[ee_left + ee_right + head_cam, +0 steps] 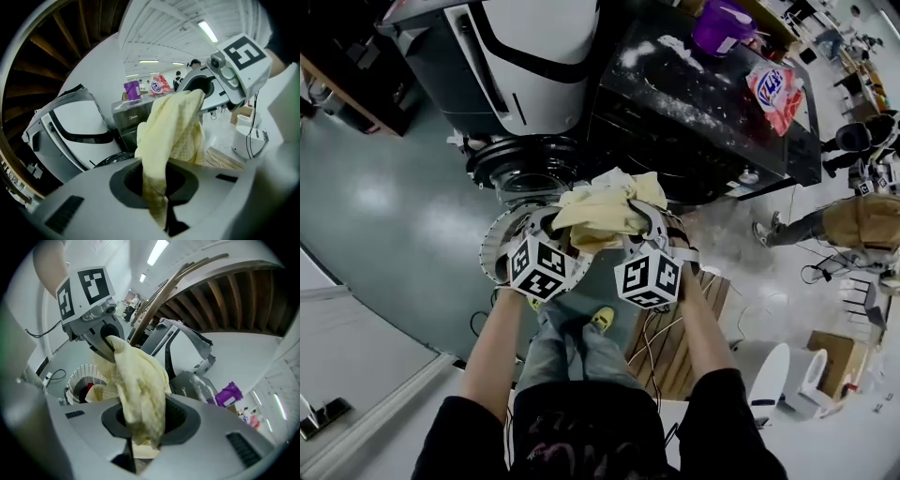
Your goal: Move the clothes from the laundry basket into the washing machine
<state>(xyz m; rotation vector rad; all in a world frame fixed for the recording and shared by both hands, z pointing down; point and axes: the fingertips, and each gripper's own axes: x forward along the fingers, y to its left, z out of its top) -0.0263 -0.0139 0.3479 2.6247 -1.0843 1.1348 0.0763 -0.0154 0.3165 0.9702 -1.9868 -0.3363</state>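
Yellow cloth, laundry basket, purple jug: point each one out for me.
yellow cloth [602,214], head view, the bunched middle of the fabric.
laundry basket [72,380], right gripper view, its white slatted wall.
purple jug [722,26], head view, the middle of its body.

Swung-open door [530,56] beside drum mouth [520,171], bare floor [384,216] alongside

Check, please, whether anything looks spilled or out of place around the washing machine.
White powdery smears streak the dark top of the washing machine, beside the purple bottle and the pink bag. They look like spilled detergent, though I cannot confirm that.
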